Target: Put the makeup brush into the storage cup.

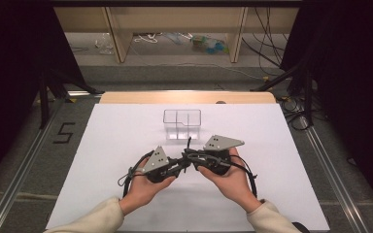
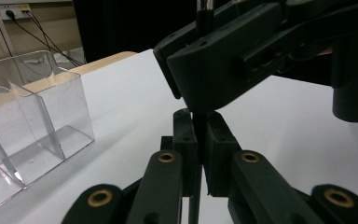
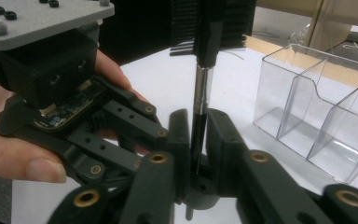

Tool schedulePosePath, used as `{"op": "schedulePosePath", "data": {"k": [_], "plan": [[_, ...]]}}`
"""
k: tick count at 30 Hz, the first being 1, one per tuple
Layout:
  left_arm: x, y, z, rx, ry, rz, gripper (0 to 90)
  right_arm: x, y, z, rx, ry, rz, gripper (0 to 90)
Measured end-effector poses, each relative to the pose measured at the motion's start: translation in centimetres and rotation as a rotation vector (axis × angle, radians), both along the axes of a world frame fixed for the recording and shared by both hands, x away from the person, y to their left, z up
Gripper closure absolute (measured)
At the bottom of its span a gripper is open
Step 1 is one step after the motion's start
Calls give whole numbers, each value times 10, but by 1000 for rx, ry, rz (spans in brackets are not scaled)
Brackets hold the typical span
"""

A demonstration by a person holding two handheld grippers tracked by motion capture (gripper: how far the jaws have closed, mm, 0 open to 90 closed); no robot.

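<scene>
Now my right claw (image 3: 196, 140) and left claw (image 2: 196, 135) both pinch an upright pen (image 3: 201, 88); the organizer (image 1: 182, 124) lies just ahead on the worktop (image 1: 126, 131).

Counter (image 1: 126, 194) is covered by a white sheet, with a light wood edge (image 1: 187, 97) seen at the far side. Grey floor (image 1: 24, 145) is seen around it, marked with a black "5" (image 1: 64, 132) at left. Metal rails (image 1: 22, 165) are laid along both sides. Black curtains (image 1: 9, 58) are hung left and right. Pale wooden shelving (image 1: 175, 29) is set at the back, with cables (image 1: 267, 48) and clutter on the floor beneath. Wall socket (image 2: 11, 10) is seen in the left gripper view
</scene>
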State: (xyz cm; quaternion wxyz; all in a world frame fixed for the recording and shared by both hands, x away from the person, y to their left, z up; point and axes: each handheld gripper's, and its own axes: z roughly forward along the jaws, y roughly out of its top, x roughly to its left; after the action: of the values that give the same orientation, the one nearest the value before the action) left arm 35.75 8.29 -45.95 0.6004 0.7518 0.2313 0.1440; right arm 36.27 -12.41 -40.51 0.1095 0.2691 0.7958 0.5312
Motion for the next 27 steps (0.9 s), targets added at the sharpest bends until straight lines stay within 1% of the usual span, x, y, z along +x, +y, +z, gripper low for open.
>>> {"op": "schedulePosePath", "data": {"k": [1, 3, 5, 6, 7, 9, 10, 11, 12, 14, 16, 17, 21, 22, 23, 24, 27], "plan": [[0, 0, 0, 0, 1, 0, 847, 0, 0, 0, 1, -3, -1, 747], [1, 1, 1, 3, -5, 3, 847, 0, 0, 0, 12, 5, 7, 704], [0, 2, 1, -3, 4, 8, 847, 0, 0, 0, 11, 3, 6, 667], [1, 2, 1, -3, 2, 8, 847, 0, -1, 0, 10, 3, 4, 646], [1, 2, 1, -3, 2, 9, 847, 0, -1, 0, 18, -4, -1, 630], [1, 3, 1, 1, -4, 10, 847, 1, -2, 0, 16, 2, -4, 601], [1, 3, 1, 1, -5, 11, 847, 1, -2, 0, 24, 4, 5, 588], [1, 3, 1, 1, -6, 11, 847, 1, -3, 0, 19, 6, 9, 572], [1, 4, 1, 1, -6, 11, 847, 1, -3, 0, 25, -2, -1, 553], [1, 4, 1, -6, 3, 13, 847, 1, -4, 0, 31, 0, 3, 524], [2, 5, 1, 0, -5, 15, 847, 1, -6, 0, 21, 5, 4, 491], [2, 5, 1, 1, -5, 16, 847, 1, -6, 0, 26, 4, 3, 474], [1, 6, 1, 1, -7, 17, 847, 0, -10, 0, 12, 2, -11, 426], [1, 6, 1, -1, -3, 18, 847, 1, -10, -1, 27, 4, -5, 417], [1, 6, 2, 0, -4, 19, 847, 0, -11, 0, 12, 8, -4, 410], [2, 7, 2, 3, -10, 17, 847, 0, -12, 0, 19, 10, -1, 403], [2, 8, 2, 2, -7, 24, 847, 0, -15, -1, 42, 5, 0, 377]]}}
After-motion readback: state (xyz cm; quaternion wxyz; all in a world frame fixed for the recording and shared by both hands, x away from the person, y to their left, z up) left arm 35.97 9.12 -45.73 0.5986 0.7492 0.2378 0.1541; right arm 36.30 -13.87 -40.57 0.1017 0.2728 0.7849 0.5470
